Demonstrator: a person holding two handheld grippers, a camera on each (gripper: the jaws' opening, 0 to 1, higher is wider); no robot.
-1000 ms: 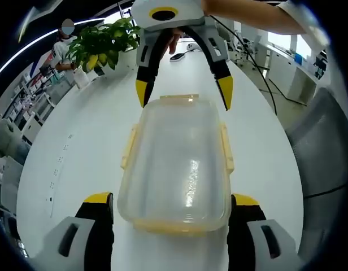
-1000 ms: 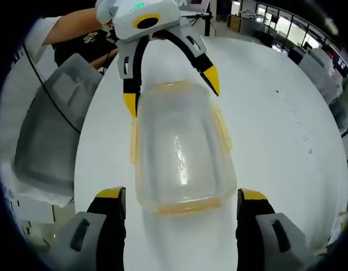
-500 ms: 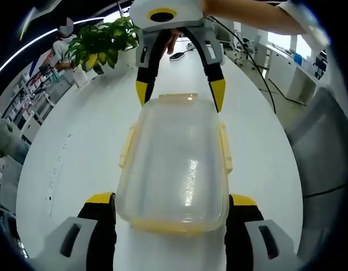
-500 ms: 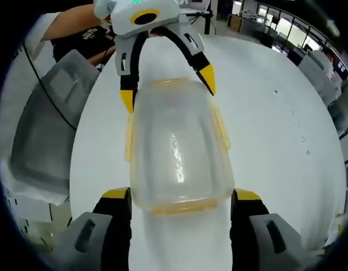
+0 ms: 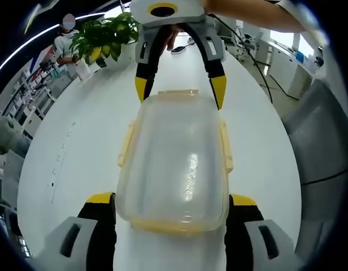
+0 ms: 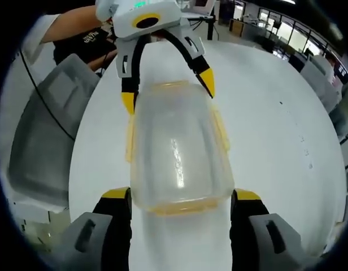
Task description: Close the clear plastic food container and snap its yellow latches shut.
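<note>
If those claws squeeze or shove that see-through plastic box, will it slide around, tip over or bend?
The container looks empty and thin-walled, so probably light, and its sides may flex under a squeeze. It sits low and flat on the glossy white table, so it would likely slide rather than tip. The left gripper and right gripper flank opposite ends, which should hold it steady.

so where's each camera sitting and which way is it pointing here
Left gripper view: rides the left gripper, looking along its fingers over the clear container toward the right gripper, a potted plant and the person's forearm.
Right gripper view: rides the right gripper, facing the opposite way across the container at the left gripper, a sleeve and a grey chair.
Shared: the container on the white table, one gripper at each end.
</note>
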